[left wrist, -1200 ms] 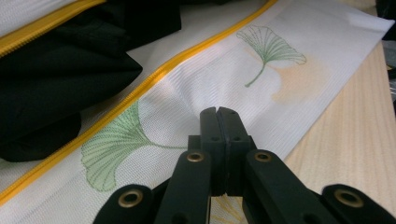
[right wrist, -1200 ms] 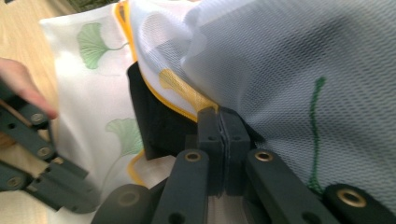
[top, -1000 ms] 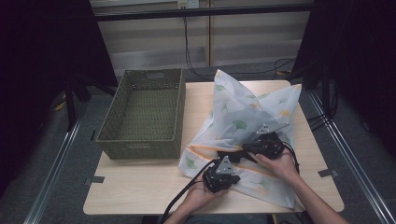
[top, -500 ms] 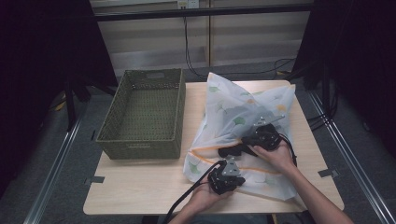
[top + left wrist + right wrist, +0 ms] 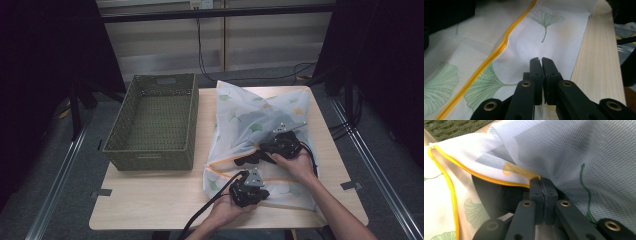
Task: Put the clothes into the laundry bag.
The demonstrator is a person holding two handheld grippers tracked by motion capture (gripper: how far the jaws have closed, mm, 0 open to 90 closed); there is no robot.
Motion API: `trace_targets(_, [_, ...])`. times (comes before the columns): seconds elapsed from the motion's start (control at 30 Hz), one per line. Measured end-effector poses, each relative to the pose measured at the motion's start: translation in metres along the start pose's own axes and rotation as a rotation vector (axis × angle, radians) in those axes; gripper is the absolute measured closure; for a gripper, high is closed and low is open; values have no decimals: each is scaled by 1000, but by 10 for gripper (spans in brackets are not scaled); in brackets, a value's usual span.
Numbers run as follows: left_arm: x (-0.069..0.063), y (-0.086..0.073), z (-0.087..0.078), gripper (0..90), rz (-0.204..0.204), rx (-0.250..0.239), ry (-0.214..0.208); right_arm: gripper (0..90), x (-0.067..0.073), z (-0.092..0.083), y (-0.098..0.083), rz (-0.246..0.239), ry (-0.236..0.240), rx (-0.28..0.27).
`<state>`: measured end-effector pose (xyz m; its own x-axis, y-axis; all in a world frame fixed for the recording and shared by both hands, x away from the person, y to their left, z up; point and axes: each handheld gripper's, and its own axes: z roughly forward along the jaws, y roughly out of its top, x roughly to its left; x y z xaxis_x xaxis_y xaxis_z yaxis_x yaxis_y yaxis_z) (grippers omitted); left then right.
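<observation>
Sheer white mesh cloth bag (image 5: 260, 125), matt pale wood table (image 5: 150, 200), woven basket (image 5: 155, 125).

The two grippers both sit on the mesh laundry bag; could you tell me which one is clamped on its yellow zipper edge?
The right gripper: its shut jaws pinch the yellow zipper edge of the mesh laundry bag. The left gripper is shut on plain white mesh, beside the zipper.

Each hand carries a black, blocky 2-jaw gripper: the left gripper (image 5: 248, 187) has a grey 3-cornered plate on top and a black cable trailing off it; the right gripper (image 5: 280, 144) likewise. Jaw arms show brass-coloured rivets. Forearms are bare.
</observation>
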<state>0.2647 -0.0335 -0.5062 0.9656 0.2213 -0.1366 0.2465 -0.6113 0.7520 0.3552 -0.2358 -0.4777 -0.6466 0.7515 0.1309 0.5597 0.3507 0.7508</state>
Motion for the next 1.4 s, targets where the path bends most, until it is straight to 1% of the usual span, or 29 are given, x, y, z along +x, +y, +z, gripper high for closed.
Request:
trace_targets(0.03, [0,0,-1,856,-5,2,1,894,0,-1,0,-3,5,-2])
trace_targets(0.07, [2,-1,-2,844,0,2,-2,895,0,-2,-1,-4,6,-5])
trace_targets(0.1, [3,-2,-4,835,-9,3,-12,895,0,-2,-1,3,10,-5])
trace_targets(0.13, [4,-3,-6,816,-4,10,-6,895,0,-3,-1,1,15,-6])
trace_targets(0.17, [5,-4,-7,795,-14,2,-10,895,0,-4,-1,3,16,-7])
trace_targets(0.2, [7,-5,-10,762,-18,8,-16,895,0,-5,-1,6,18,-15])
trace_targets(0.23, [7,-5,-12,751,-27,3,-19,895,0,-6,-1,6,22,-18])
trace_targets(0.27, [9,-6,-16,751,-11,16,-18,895,0,-7,-1,5,21,-23])
trace_targets(0.33, [10,-9,-21,736,-18,-6,-11,895,0,-8,-2,7,17,-24])
trace_targets(0.37, [11,-9,-25,747,-18,-4,-9,896,1,-9,-2,8,16,-24])
trace_targets(0.4, [13,-10,-29,748,-17,-11,0,895,1,-10,-2,10,14,-24])
trace_targets(0.43, [14,-11,-33,742,-19,-7,19,895,1,-11,-2,6,13,-28])
trace_targets(0.47, [16,-12,-35,757,-35,-20,27,895,1,-12,-2,15,12,-32])
trace_targets(0.5, [19,-14,-39,776,-48,-19,41,895,1,-13,-2,14,9,-34])
trace_targets(0.53, [22,-16,-41,776,-42,-17,46,895,0,-14,-2,16,12,-36])
trace_targets(0.57, [24,-18,-42,775,-60,-26,50,895,-1,-14,-2,17,12,-37])
trace_targets(0.6, [26,-19,-43,771,-63,-21,56,896,-1,-14,-2,14,10,-37])
trace_targets(0.67, [27,-22,-42,771,-60,5,74,896,-1,-14,-2,15,13,-37])
trace_targets(0.7, [27,-22,-41,767,-56,23,78,896,-1,-14,-2,11,11,-37])
trace_targets(0.73, [26,-23,-39,765,-49,28,80,897,0,-15,-1,15,11,-40])
trace_targets(0.8, [26,-24,-38,766,-47,16,77,896,1,-17,-1,12,16,-40])
trace_targets(0.87, [25,-24,-37,772,-48,16,83,897,4,-21,0,14,13,-53])
trace_targets(0.93, [25,-25,-36,774,-53,-7,78,897,8,-26,0,9,19,-64])
trace_targets(1.0, [24,-25,-36,777,-50,-7,92,897,13,-32,1,7,25,-79])
trace_targets(1.1, [24,-26,-36,781,-51,-19,93,897,21,-39,3,-13,31,-92])
trace_targets(1.2, [24,-27,-36,784,-46,-16,97,897,30,-46,6,-29,47,-101])
trace_targets(1.3, [24,-27,-36,788,-45,-15,99,896,37,-51,5,-46,57,-96])
trace_targets(1.37, [24,-27,-36,790,-57,-15,97,895,39,-55,2,-41,69,-107])
trace_targets(1.4, [24,-27,-37,791,-54,-11,99,895,40,-58,0,-31,77,-114])
